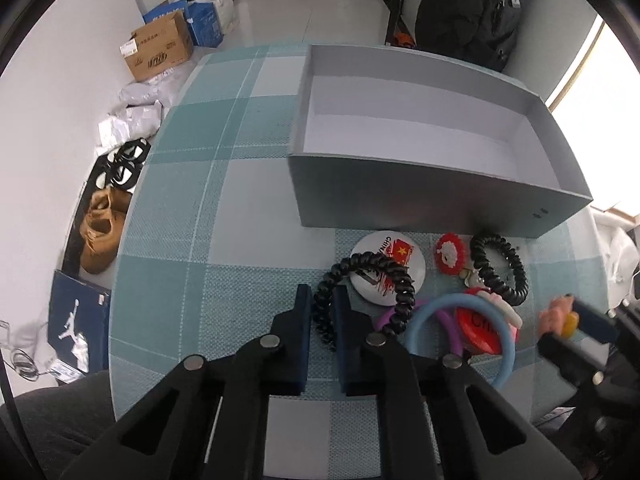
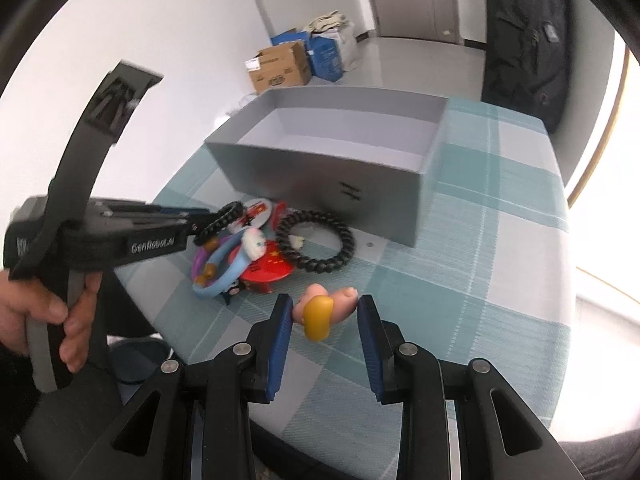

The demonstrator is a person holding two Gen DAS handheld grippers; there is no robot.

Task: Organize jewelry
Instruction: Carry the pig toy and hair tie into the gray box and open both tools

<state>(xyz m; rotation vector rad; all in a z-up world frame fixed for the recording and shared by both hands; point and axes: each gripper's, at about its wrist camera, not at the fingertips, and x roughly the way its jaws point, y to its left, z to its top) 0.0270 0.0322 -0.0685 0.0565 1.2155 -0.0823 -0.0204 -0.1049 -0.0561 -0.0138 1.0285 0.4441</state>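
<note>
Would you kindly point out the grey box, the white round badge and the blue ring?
grey box [image 1: 420, 196], left wrist view, front wall.
white round badge [image 1: 370, 246], left wrist view, bare upper face.
blue ring [image 1: 506, 352], left wrist view, right side.

A teal-and-white checked tablecloth [image 1: 224, 200] carries a grey box [image 1: 420, 196] (white inside), two black spiral bands [image 1: 498, 268], a light blue ring [image 1: 464, 332] and a red badge [image 2: 268, 272].

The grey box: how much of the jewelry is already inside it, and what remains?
Nothing looks done: the grey box is empty. In hand: the left gripper is shut on a black spiral hair tie, and the right gripper holds a pink and yellow figure. Left on the table: the second black spiral tie, blue ring, badges and small pieces.
</note>
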